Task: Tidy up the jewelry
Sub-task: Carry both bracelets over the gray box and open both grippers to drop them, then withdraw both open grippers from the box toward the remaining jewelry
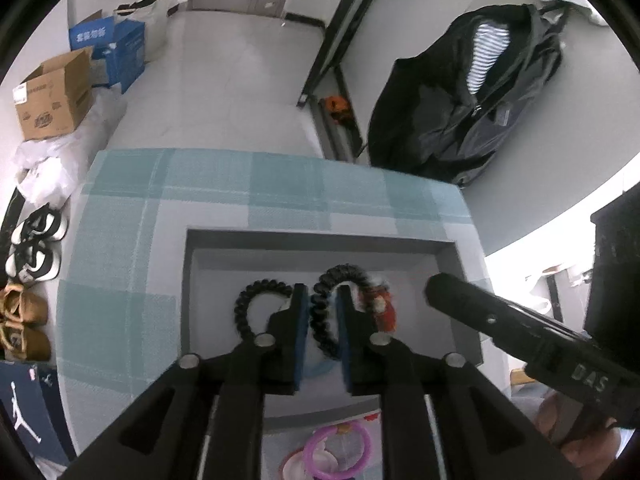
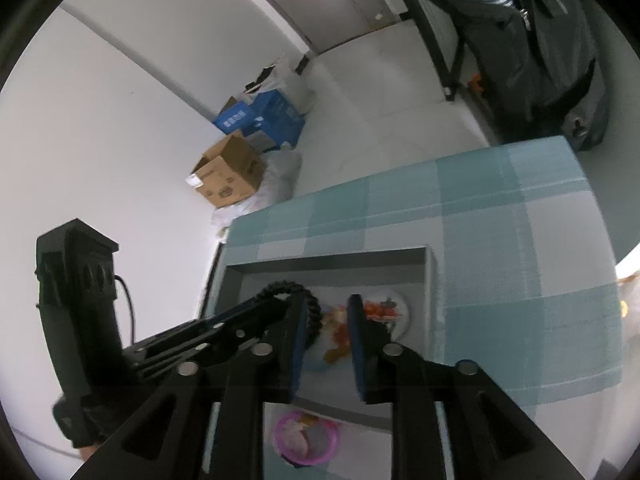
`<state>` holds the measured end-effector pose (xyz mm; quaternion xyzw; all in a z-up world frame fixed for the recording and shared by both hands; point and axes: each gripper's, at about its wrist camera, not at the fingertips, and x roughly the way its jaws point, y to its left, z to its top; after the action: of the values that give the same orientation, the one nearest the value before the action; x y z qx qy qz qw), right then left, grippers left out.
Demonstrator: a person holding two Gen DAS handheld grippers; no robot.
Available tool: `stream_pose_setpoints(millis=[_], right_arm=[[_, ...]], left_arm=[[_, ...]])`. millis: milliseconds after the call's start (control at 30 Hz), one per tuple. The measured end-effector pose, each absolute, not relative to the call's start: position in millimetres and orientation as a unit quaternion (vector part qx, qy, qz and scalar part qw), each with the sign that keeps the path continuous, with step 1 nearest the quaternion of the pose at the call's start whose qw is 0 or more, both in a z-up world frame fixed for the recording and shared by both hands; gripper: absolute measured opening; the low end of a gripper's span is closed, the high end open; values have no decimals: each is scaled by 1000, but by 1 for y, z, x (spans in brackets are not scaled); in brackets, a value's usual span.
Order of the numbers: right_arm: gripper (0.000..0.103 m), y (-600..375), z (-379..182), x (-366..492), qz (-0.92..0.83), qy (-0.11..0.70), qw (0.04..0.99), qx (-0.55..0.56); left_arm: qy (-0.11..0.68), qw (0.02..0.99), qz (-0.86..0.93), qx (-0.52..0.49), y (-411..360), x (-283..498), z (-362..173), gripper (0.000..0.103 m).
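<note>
**Both grippers down in the grey tray, jaws slack around the jewelry**

The left gripper [image 1: 322, 312] has its blue-padded fingers [image 1: 303, 320] a little apart, and a black coiled bracelet [image 1: 322, 316] runs up through the gap between them. The pads stand beside the coil on either side, but I can't see them squeezing it; it looks loose in there. A second black coiled ring [image 1: 256, 308] lies just to the left of that gripper, partly behind its left finger. On the other side, touching the arch of the first coil, sits a red and white beaded piece [image 1: 382, 308].

The right gripper [image 2: 328, 320] is likewise parted, its fingers [image 2: 356, 336] spread over a small heap of orange and yellow trinkets [image 2: 338, 336], with nothing pinched between them. The black coil curls past its left finger, and red beads [image 2: 380, 308] rest on a pale round dish [image 2: 404, 316] just beyond its right finger.

All of this lies inside a shallow grey tray [image 1: 320, 238], which stands on a table with a teal and grey checked cloth [image 1: 160, 208]. Nearer than the tray, under the grippers, a pink ring [image 1: 336, 452] lies on the cloth.

Further out: cardboard and blue boxes [image 1: 56, 92] against the wall, shoes [image 1: 34, 248] on the floor, and a dark bag [image 1: 472, 92] beyond the far table edge.
</note>
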<state>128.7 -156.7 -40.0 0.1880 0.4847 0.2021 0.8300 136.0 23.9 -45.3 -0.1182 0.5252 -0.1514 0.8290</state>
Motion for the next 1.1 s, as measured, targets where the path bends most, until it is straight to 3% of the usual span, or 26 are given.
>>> stream_pose_setpoints(millis=[67,167,600,1100], right_arm=[[38,-160,-38,126,194,478,836,187],[38,-165,-33,121,196,468,841,189],[61,-184,-11,102,188,428,865,181],[74,-174,-3,67,219,420,868,149]], left_arm=[[515,834,-154,-129,27,133,-43,32],[488,848,-156,-137,33,124,-31,51],[453,880,-105,-94,47,92,-20,51],[444,891,-75,-56,39,49,-20,54]])
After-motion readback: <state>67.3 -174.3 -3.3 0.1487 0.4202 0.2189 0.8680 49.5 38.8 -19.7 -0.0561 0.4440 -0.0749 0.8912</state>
